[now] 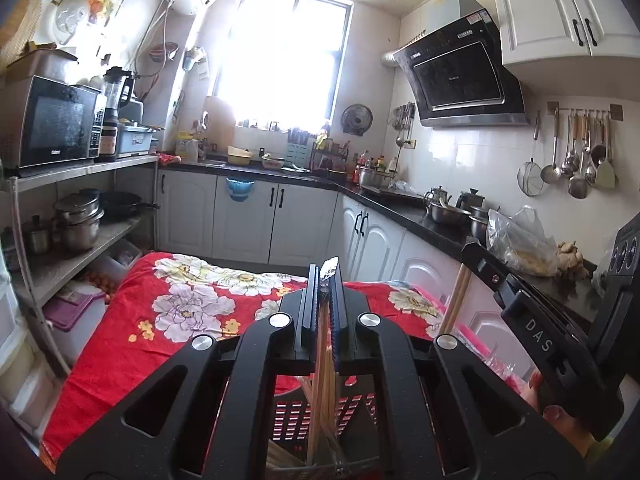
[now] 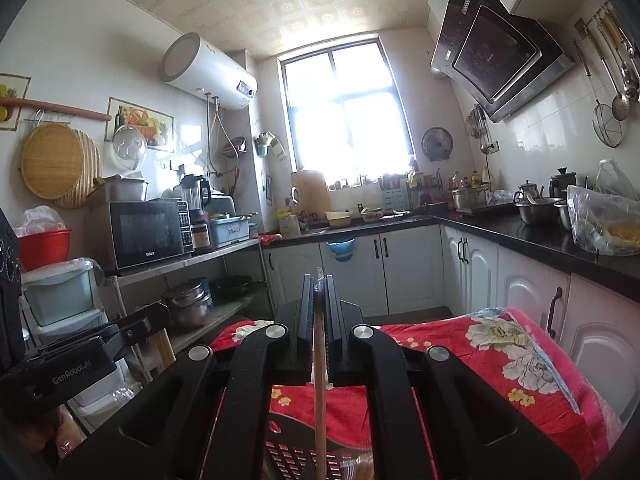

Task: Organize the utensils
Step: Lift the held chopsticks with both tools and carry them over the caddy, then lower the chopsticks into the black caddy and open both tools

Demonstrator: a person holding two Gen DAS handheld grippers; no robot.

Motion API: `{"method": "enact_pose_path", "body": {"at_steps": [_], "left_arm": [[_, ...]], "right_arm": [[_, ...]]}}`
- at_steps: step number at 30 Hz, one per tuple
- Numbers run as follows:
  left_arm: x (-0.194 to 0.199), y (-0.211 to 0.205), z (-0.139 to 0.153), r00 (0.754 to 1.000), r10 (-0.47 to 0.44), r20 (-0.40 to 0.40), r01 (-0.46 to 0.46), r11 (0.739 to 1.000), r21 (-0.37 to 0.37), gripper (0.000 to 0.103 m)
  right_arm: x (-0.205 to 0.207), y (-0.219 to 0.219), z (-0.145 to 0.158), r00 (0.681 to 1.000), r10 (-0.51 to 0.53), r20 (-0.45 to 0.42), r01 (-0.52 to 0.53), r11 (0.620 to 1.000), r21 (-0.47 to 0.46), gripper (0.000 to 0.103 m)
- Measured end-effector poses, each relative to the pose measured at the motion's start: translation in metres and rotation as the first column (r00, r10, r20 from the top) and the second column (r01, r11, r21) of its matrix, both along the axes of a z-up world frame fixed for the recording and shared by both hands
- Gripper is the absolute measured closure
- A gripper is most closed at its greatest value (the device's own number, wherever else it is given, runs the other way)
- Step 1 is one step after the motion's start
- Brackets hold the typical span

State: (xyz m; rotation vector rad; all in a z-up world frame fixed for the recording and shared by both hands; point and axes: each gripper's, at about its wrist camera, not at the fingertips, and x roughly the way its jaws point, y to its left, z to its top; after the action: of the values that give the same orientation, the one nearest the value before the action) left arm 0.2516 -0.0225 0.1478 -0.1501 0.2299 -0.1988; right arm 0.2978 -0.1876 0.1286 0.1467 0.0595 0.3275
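Note:
My left gripper (image 1: 325, 276) is shut on a bundle of wooden chopsticks (image 1: 322, 368) that hangs down between its fingers. A scrap of clear wrapping (image 1: 329, 267) sticks up above the pads. Below the sticks sits a black slotted basket (image 1: 292, 416) on the red flowered table cloth (image 1: 160, 320). My right gripper (image 2: 319, 284) is shut on a wooden chopstick (image 2: 319, 380) that points down into the same basket (image 2: 292, 456). Each gripper shows in the other's view: the right gripper (image 1: 474, 250) with its sticks (image 1: 454, 300), the left gripper (image 2: 156, 314) at the left edge.
A metal shelf (image 1: 80, 168) with a microwave (image 1: 56, 124) and pots stands to the left. White cabinets under a black counter (image 2: 520, 240) run along the back and right, carrying pots and plastic bags. Ladles hang on the right wall (image 1: 576, 160).

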Motion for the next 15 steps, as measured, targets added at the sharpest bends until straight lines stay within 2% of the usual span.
{"method": "enact_pose_path", "body": {"at_steps": [15], "left_arm": [[-0.001,-0.002,-0.025,0.998,-0.013,-0.055,0.013,1.000,-0.001,0.100]], "right_arm": [[-0.008,0.002,-0.022,0.996,0.026,-0.080,-0.028,0.999,-0.020,0.098]]}}
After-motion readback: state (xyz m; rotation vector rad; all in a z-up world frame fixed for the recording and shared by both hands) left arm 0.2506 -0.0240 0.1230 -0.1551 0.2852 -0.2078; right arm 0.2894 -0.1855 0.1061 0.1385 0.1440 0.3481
